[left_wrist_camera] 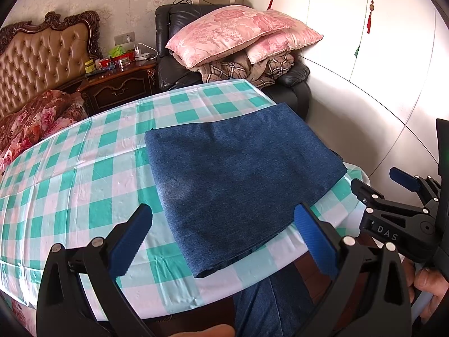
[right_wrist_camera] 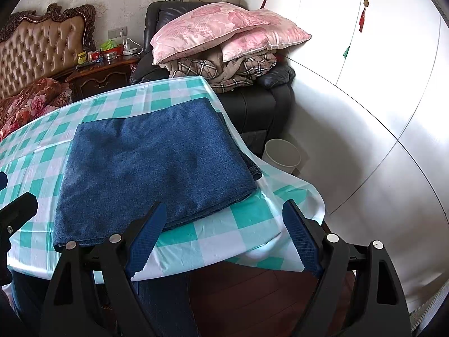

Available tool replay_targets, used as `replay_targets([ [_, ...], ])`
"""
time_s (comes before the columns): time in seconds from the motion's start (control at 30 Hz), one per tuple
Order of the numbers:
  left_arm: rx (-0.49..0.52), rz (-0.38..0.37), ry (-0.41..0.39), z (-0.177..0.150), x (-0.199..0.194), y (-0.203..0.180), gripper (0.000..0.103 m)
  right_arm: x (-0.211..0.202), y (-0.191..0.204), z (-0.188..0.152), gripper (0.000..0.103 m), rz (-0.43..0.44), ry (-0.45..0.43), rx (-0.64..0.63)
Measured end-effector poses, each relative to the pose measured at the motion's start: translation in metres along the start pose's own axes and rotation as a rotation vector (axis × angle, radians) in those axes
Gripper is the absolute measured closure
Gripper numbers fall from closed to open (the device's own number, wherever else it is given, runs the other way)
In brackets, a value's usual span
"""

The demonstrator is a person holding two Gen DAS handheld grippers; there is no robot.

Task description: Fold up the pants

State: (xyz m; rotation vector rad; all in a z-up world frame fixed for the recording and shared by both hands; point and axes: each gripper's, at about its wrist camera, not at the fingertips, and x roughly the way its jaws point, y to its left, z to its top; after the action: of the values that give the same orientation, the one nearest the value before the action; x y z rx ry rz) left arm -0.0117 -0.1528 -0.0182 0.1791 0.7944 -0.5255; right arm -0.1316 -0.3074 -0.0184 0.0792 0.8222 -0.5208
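Hovering with jaws spread wide and empty, the left gripper (left_wrist_camera: 223,234) and right gripper (right_wrist_camera: 224,230) frame folded blue denim pants (left_wrist_camera: 238,174) lying centre-frame on the checked surface (left_wrist_camera: 70,174). The fold looks finished; any last touch should press edges flat without dragging layers.

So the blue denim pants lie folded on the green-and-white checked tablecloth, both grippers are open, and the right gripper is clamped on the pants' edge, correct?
Not quite. The right gripper is not clamped on anything: the right wrist view shows it open and empty, short of the folded blue denim pants. The rest holds: the pants lie folded on the green-and-white checked tablecloth, and the left gripper is open too.
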Motion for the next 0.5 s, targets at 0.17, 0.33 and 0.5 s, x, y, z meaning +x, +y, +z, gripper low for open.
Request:
replay_targets([
  [0.17, 0.000, -0.002, 0.001, 0.0013, 0.0009, -0.0013, 0.002, 0.0003, -0.0005, 0.0004, 0.022, 0.000, 0.000, 0.001],
  [0.33, 0.000, -0.005, 0.002, 0.0017, 0.0010, -0.0036, 0.002, 0.0002, -0.0003, 0.0001, 0.022, 0.000, 0.000, 0.000],
  [0.5, 0.004, -0.023, 0.003, 0.0012, 0.0020, -0.0085, 0.002, 0.0012, -0.0002, 0.0000, 0.022, 0.001, 0.002, -0.001],
])
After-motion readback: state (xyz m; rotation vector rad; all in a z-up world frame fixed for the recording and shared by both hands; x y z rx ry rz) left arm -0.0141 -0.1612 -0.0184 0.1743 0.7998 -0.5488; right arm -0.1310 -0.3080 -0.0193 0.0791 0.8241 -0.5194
